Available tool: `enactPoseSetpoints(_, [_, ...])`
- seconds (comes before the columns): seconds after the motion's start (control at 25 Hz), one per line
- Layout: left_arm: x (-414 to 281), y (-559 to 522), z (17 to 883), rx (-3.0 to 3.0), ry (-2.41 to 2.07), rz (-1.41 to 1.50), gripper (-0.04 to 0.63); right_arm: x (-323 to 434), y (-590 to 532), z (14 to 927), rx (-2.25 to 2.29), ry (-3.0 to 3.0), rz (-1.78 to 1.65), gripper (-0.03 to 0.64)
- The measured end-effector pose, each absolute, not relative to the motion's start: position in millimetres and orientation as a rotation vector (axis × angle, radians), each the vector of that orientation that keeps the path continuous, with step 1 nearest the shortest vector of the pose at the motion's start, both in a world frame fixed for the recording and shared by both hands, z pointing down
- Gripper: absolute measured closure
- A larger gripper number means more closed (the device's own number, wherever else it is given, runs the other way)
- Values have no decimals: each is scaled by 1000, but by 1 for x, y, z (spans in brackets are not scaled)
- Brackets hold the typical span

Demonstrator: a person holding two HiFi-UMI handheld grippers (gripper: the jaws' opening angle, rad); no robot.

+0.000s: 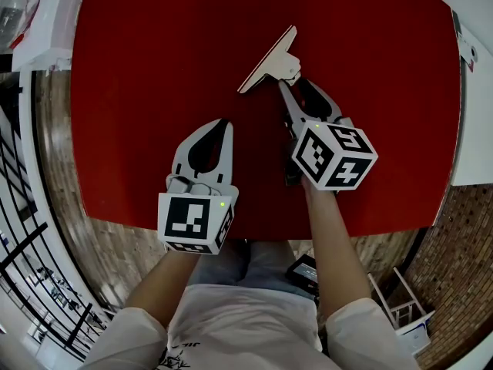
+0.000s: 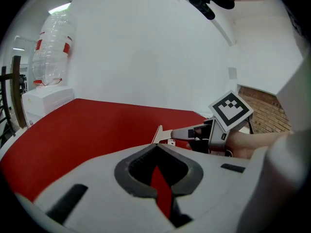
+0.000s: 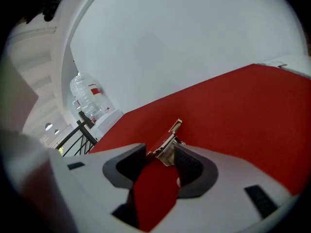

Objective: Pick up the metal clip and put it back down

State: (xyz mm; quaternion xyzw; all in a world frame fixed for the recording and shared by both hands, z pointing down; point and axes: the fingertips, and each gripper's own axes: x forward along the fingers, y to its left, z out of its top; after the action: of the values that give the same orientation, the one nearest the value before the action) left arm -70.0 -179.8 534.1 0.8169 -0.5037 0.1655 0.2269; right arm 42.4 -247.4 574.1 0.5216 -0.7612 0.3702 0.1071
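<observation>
The metal clip (image 1: pixel 269 58) lies on the red table (image 1: pixel 154 68), its flat plate slanting up to the right. My right gripper (image 1: pixel 293 83) sits just behind it, jaws apart, with the clip's handle end (image 3: pixel 167 142) between the tips; the pads do not press on it. My left gripper (image 1: pixel 226 122) hovers over the table's near part, to the left of the clip, tips together and nothing in them. From the left gripper view, the clip (image 2: pixel 158 134) and the right gripper (image 2: pixel 182 133) show just beyond my left gripper (image 2: pixel 156 146).
The table's near edge (image 1: pixel 254 233) runs just under both hands. A white counter (image 1: pixel 474 129) borders the right side. A white box (image 2: pixel 48 98) with a water bottle (image 2: pixel 51 47) stands past the far left corner. Black railing (image 1: pixel 23 245) lies at lower left.
</observation>
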Motion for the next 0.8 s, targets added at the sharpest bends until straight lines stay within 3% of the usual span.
enactPoseSetpoints(0.56, [-85,-180,544,2218,-1417,470,589,33,-273,589,1540,-2216,1176,462])
enactPoseSetpoints(0.8, [-90,-180,545,2225,-1424,485,589,28,-275,584,1552,-2260,1302,540])
